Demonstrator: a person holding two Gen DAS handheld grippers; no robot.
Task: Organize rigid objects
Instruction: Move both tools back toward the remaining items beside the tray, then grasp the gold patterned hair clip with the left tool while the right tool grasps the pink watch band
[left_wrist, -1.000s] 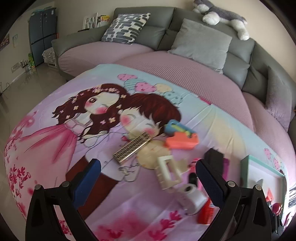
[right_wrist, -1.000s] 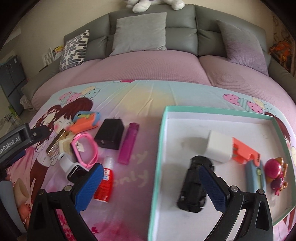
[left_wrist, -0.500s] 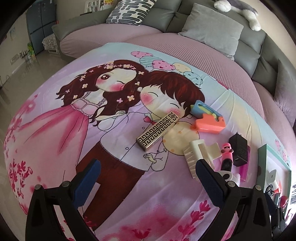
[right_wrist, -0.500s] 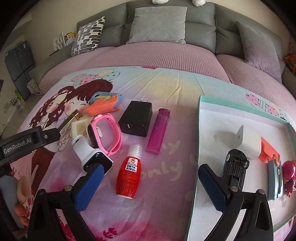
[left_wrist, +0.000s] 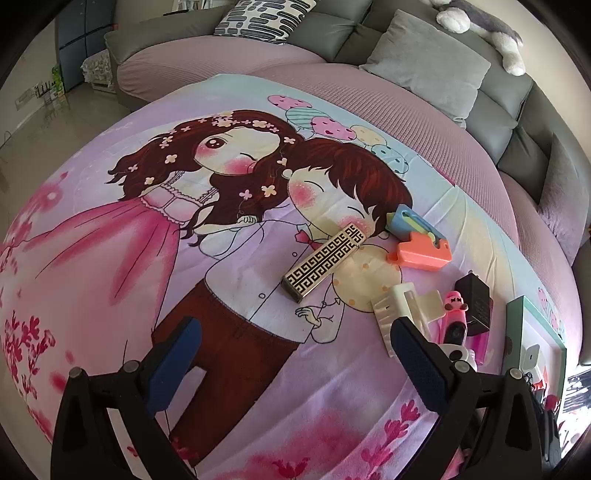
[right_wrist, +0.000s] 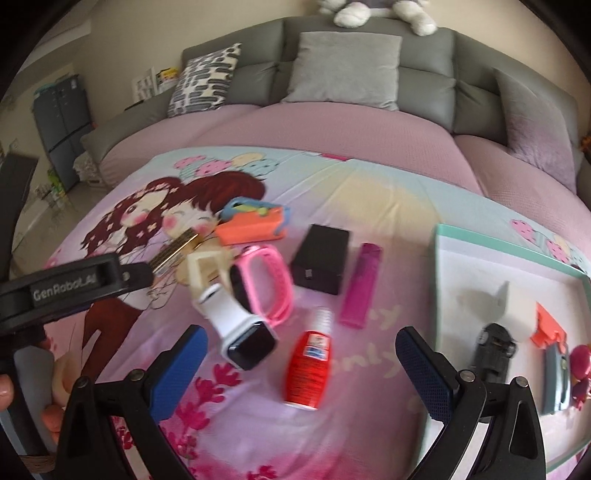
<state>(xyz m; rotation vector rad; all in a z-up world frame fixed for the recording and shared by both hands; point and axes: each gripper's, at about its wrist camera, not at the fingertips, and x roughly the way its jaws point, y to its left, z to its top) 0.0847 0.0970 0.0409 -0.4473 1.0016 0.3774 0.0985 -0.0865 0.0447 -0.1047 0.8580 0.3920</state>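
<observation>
Loose items lie on the cartoon-print cloth: a gold patterned box (left_wrist: 325, 262), an orange block (left_wrist: 421, 253), a cream clip (left_wrist: 402, 310), a black adapter (right_wrist: 320, 264), a purple lighter (right_wrist: 361, 284), a pink watch (right_wrist: 264, 282), a white watch (right_wrist: 240, 326) and a red bottle (right_wrist: 308, 363). My right gripper (right_wrist: 301, 365) hangs open just above the red bottle, nothing held. The left gripper (left_wrist: 295, 360) is open over bare cloth, short of the gold box. The teal-rimmed tray (right_wrist: 441, 266) on the right holds a black toy car (right_wrist: 493, 350).
The grey sofa (right_wrist: 369, 88) with pillows wraps the back and right. The left gripper's body (right_wrist: 74, 286), with a hand on it, shows at the left edge of the right wrist view. The cloth falls away at the left toward the floor (left_wrist: 33, 136).
The right gripper swung left, off the tray and over the red bottle and watches. The left gripper pulled back and left; the gold box now lies ahead of it.
</observation>
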